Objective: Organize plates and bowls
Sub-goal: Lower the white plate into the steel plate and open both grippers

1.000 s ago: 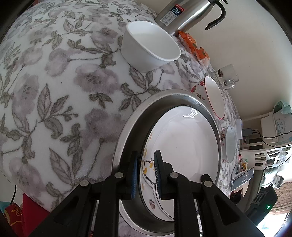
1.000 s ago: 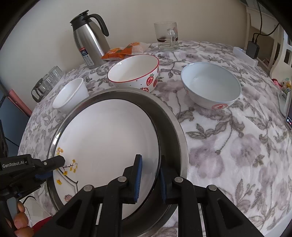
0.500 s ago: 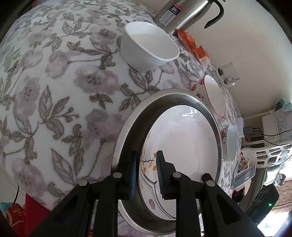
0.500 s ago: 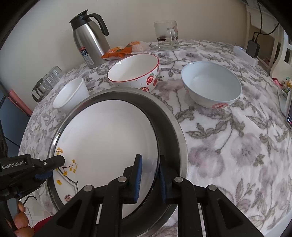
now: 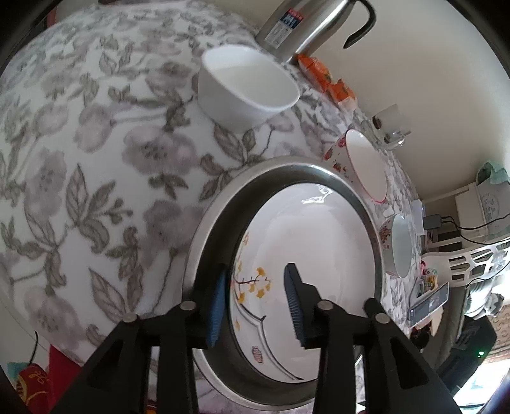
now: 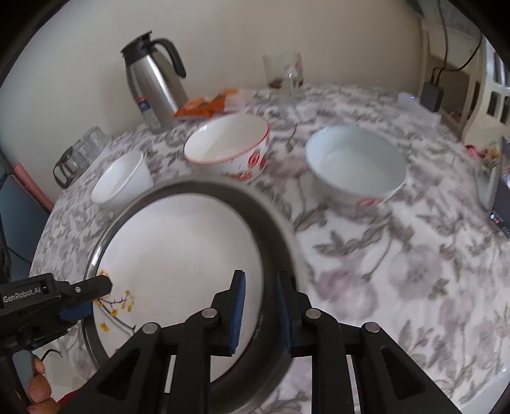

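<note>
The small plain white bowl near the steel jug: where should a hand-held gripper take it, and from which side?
Grip the small white bowl by its rim, one finger inside and one outside, coming down from above. It stands upright and open, apart from the metal tray, and its thin rim suits a narrow pinch better than its wide body. The side facing the tray looks least crowded; the steel jug stands behind.
</note>
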